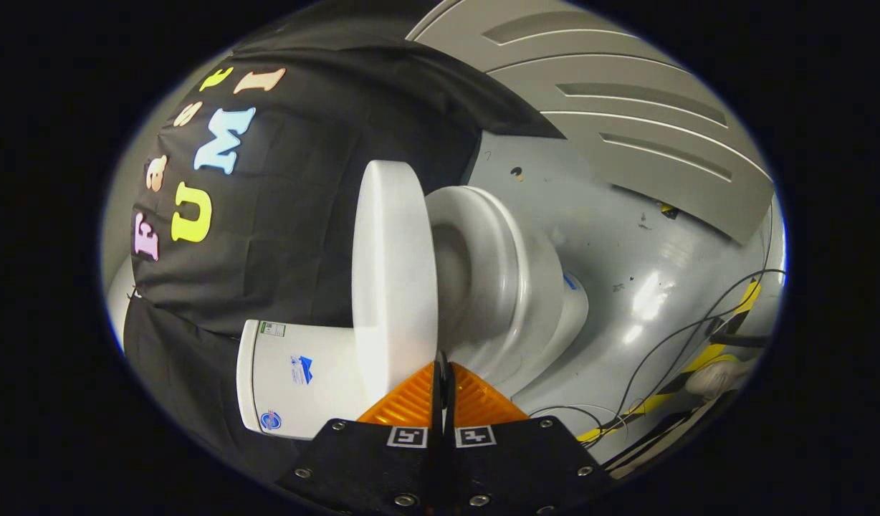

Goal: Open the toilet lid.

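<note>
Toilet lid (393, 276) raised clear of the bowl (508, 287), edge just ahead of the gripper (442, 369), whose fingers (411, 401) lie pressed together, gripping nothing, tips meeting near the lid's rim; cistern (297, 380) behind lid, grey floor (626, 236) beyond.

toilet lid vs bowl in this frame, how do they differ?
The toilet lid is a flat slab swung away from the bowl, which is a rounded hollow with an open rim. The lid sits nearer the tank; the bowl is on its far side. Both are white. The gripper jaws are closed, tips at the lid's edge.
</note>
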`<state>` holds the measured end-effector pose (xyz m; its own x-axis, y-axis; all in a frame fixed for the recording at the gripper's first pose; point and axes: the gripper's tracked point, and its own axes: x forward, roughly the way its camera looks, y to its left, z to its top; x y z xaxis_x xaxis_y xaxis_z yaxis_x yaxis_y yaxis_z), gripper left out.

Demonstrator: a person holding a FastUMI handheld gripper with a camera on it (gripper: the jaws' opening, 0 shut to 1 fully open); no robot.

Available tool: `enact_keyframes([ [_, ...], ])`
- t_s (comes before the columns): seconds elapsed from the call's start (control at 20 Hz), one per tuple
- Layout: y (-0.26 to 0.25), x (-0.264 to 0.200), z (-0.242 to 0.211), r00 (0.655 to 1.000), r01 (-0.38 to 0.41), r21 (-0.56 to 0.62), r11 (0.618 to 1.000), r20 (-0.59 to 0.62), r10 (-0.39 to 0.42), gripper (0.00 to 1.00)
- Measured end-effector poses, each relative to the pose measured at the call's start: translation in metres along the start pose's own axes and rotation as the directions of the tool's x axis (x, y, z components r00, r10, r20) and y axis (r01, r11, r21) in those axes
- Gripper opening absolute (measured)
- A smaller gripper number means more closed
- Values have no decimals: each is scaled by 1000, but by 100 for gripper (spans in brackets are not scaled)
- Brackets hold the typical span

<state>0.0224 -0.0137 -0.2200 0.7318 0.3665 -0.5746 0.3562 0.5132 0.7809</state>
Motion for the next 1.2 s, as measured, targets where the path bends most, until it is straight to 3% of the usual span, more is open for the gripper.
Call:
enact_keyframes([
  [0.3,40,-11,-2,998,-64,-55,996,17,65,0],
  [0.5,72,-21,-3,994,-85,-176,981,47,94,0],
  [0.95,115,-32,-12,989,-88,-296,951,89,119,0],
  [1.2,142,-38,-21,985,-95,-397,913,95,144,0],
])
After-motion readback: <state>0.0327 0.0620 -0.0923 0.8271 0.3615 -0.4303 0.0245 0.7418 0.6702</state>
